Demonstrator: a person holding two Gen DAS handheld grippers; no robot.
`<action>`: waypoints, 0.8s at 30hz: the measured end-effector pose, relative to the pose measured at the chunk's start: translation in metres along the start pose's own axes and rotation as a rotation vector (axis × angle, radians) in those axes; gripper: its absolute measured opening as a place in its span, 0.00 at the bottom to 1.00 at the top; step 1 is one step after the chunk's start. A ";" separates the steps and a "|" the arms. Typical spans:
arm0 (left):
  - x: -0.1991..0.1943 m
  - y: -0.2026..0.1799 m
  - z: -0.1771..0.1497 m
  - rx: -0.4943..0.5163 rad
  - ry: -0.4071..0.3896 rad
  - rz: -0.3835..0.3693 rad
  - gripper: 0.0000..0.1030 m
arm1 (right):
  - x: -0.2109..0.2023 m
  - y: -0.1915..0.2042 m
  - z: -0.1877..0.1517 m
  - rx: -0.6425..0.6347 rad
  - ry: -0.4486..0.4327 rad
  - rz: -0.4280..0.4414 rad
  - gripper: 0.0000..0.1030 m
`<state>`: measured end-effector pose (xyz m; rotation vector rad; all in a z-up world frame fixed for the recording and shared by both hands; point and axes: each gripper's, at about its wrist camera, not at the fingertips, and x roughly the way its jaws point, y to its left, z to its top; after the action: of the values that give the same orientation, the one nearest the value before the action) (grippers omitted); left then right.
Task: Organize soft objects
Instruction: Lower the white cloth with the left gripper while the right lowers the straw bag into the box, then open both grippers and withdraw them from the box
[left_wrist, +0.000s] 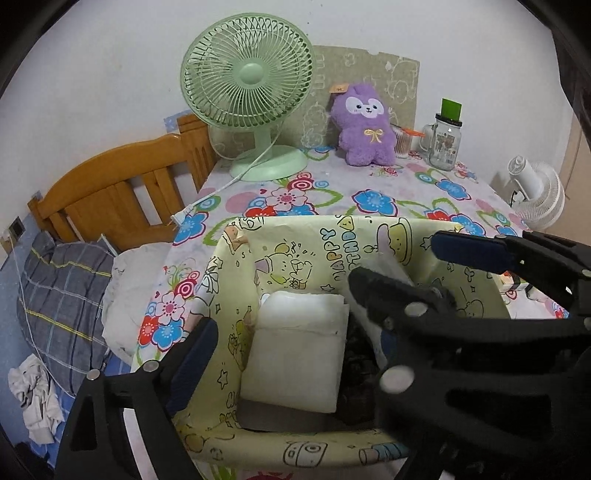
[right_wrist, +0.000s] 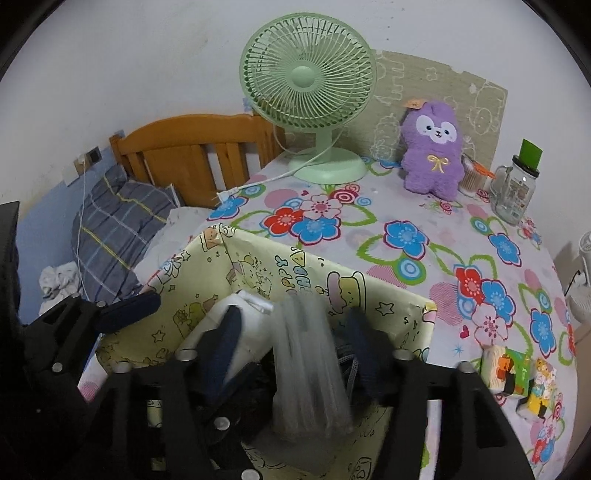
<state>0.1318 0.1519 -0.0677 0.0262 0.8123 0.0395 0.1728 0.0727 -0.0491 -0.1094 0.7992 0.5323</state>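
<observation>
Now both parted over the yellow box (left_wrist: 229, 314): left gripper (left_wrist: 288, 295) released, straddling the white pack (left_wrist: 299, 354) stowed inside. Right gripper (right_wrist: 291, 343) loose around a blurred clear bag (right_wrist: 310, 369), probably let go to drop in. Purple plush (right_wrist: 434, 155) well behind the box, unsorted.

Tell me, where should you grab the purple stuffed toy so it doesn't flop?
Probably around the purple stuffed toy's body, near the yellow bow, coming in from the front. It sits upright against the patterned board, so its back is blocked. The fan stands to its left and a glass jar to its right.
</observation>
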 end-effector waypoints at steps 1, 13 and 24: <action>-0.001 -0.001 0.000 -0.001 -0.002 -0.001 0.90 | -0.001 0.000 0.000 -0.002 -0.005 -0.004 0.69; -0.016 -0.020 0.000 0.015 -0.027 -0.012 0.91 | -0.029 -0.008 -0.009 -0.038 -0.053 -0.107 0.83; -0.037 -0.046 0.000 0.054 -0.068 -0.018 0.94 | -0.058 -0.024 -0.018 -0.020 -0.098 -0.156 0.91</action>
<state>0.1076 0.1038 -0.0422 0.0713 0.7453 -0.0003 0.1396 0.0230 -0.0227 -0.1614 0.6838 0.3947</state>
